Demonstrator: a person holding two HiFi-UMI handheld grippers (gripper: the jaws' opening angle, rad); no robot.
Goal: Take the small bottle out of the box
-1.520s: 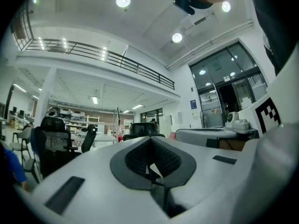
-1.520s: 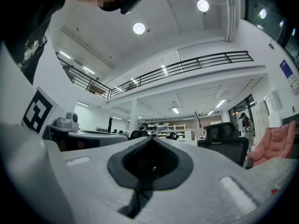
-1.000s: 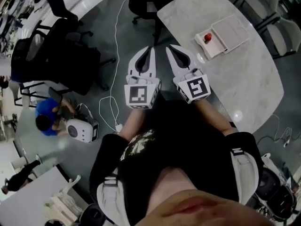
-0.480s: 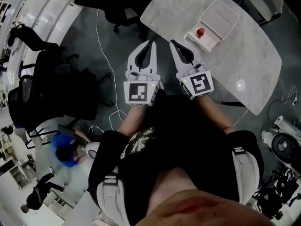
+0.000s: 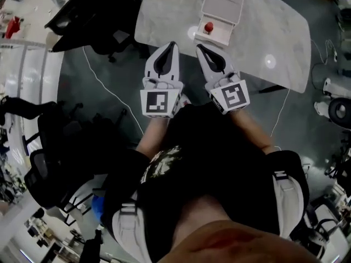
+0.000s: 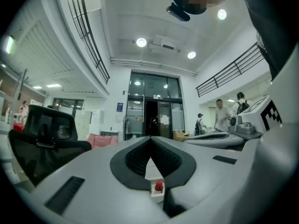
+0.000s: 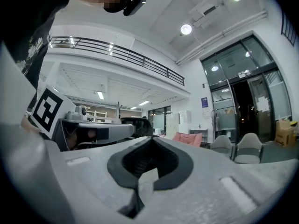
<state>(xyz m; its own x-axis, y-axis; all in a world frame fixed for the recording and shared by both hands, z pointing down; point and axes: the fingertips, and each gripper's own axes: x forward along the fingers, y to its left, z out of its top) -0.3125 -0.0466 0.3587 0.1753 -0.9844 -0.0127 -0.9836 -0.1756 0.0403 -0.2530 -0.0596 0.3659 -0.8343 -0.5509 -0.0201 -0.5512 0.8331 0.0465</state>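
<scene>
A white box (image 5: 224, 9) lies open on the pale oval table (image 5: 274, 32) at the top of the head view. A small bottle with a red cap (image 5: 208, 27) stands in its near end. My left gripper (image 5: 173, 46) and right gripper (image 5: 199, 48) are held side by side at the table's near edge, pointing level toward the box. Both are shut with nothing between their tips. In the left gripper view the red-capped bottle (image 6: 159, 186) shows through the opening behind the closed left gripper (image 6: 150, 141). The right gripper (image 7: 150, 140) frames only pale table surface.
Black office chairs (image 5: 82, 15) stand left of the table, and a white cable (image 5: 109, 92) runs over the grey floor. More gear lies on the floor at the right (image 5: 337, 100). People (image 6: 219, 115) stand far off by a glass entrance.
The whole view has swung round: the table and box went from the upper right to the top centre, straight ahead of both grippers. Both grippers stayed shut and side by side.
</scene>
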